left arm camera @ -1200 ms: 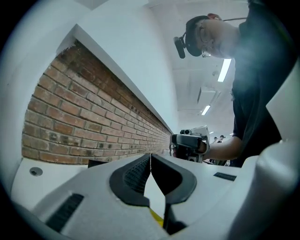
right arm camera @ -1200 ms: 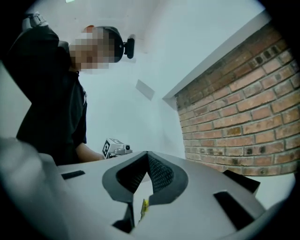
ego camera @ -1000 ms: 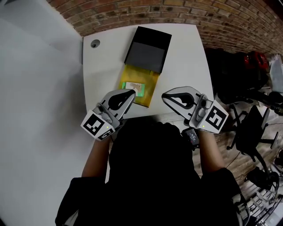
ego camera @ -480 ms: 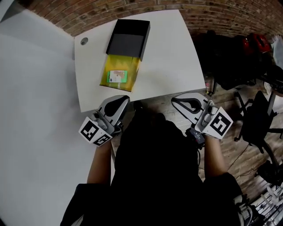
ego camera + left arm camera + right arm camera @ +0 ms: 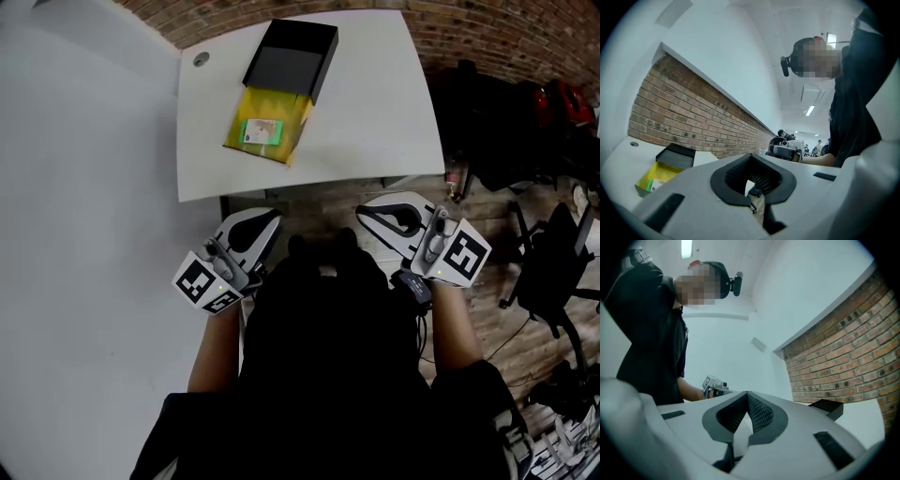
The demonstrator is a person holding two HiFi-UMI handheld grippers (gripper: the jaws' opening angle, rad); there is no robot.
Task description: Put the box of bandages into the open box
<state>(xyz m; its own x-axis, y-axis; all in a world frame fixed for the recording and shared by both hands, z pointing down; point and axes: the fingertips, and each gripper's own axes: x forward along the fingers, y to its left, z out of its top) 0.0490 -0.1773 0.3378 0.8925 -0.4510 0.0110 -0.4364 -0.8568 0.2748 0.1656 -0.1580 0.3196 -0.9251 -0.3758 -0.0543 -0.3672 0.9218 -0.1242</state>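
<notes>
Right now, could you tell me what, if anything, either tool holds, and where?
Nothing is held: the left tool and the right tool are both shut and empty; the box of bandages lies in the yellow open box.

Nothing legible here tbh. The print on the green box of bandages is way too small to make out. The left gripper and right gripper just carry black-and-white square markers.

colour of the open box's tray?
Yellow tray, sticking out of a black sleeve; head view shows it best.
</notes>
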